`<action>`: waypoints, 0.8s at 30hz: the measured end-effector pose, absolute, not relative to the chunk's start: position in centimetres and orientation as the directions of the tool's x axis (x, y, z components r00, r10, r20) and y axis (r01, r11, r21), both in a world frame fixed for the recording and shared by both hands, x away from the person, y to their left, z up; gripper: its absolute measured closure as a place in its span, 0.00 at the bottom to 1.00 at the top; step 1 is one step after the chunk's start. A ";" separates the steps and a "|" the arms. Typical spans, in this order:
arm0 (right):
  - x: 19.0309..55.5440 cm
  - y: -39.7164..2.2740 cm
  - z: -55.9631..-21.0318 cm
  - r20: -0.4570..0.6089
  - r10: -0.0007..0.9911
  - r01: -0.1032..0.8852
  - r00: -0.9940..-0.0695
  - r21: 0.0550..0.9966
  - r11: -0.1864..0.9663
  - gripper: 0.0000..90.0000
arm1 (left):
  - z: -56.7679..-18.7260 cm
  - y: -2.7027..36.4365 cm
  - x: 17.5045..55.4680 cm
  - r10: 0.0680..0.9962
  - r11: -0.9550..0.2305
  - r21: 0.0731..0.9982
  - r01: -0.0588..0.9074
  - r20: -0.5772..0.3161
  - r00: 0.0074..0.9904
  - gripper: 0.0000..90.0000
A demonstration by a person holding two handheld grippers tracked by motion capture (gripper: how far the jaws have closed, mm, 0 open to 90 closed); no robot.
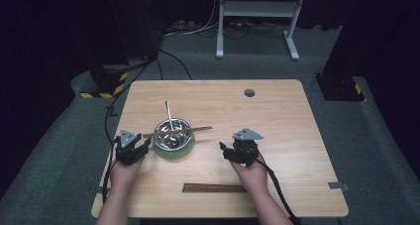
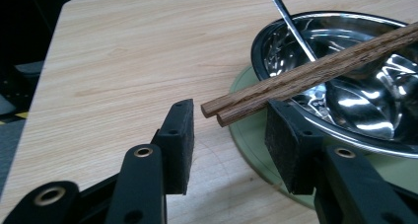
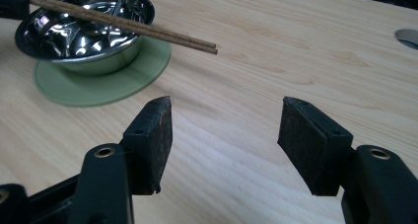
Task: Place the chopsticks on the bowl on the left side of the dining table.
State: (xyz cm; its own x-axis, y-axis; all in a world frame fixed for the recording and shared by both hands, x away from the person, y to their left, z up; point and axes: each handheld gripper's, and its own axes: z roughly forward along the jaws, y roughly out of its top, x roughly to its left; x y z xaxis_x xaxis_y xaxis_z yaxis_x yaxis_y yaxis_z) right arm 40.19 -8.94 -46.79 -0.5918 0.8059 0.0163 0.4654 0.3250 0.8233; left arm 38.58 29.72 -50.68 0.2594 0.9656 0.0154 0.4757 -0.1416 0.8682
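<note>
A shiny steel bowl [image 1: 171,141] stands on a green plate [image 1: 174,154] left of the table's middle, with a metal spoon [image 1: 168,111] leaning in it. A pair of brown chopsticks [image 1: 178,132] lies across the bowl's rim. My left gripper [image 1: 143,144] sits at the bowl's left side. In the left gripper view its jaws [image 2: 229,135] stand open, and the chopsticks' [image 2: 305,71] blunt ends hang between them without touching the pads. My right gripper [image 1: 227,150] hovers right of the plate, open and holding nothing [image 3: 226,130], facing the bowl [image 3: 93,61].
A second pair of chopsticks [image 1: 214,188] lies flat near the table's front edge, between the two forearms. A round cable hole [image 1: 249,92] sits at the back of the wooden table [image 1: 277,116]. Beyond the table are a white frame and floor cables.
</note>
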 end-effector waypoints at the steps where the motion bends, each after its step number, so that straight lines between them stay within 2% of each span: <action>1: 40.2 -8.9 -46.8 0.016 0.806 0.465 -0.592 0.823 0.325 0.42 | -50.7 29.7 38.6 0.964 -0.148 0.869 0.472 0.021 0.264 0.60; 15: 45.2 -4.9 -47.9 0.012 0.770 0.457 -0.637 0.811 0.366 0.41 | -50.7 29.6 38.7 0.958 -0.157 0.869 0.469 0.018 0.287 0.58; 24: 46.4 -3.6 -49.0 0.007 0.759 0.463 -0.651 0.796 0.389 0.43 | -50.9 29.7 39.0 0.955 -0.143 0.866 0.479 -0.006 0.296 0.58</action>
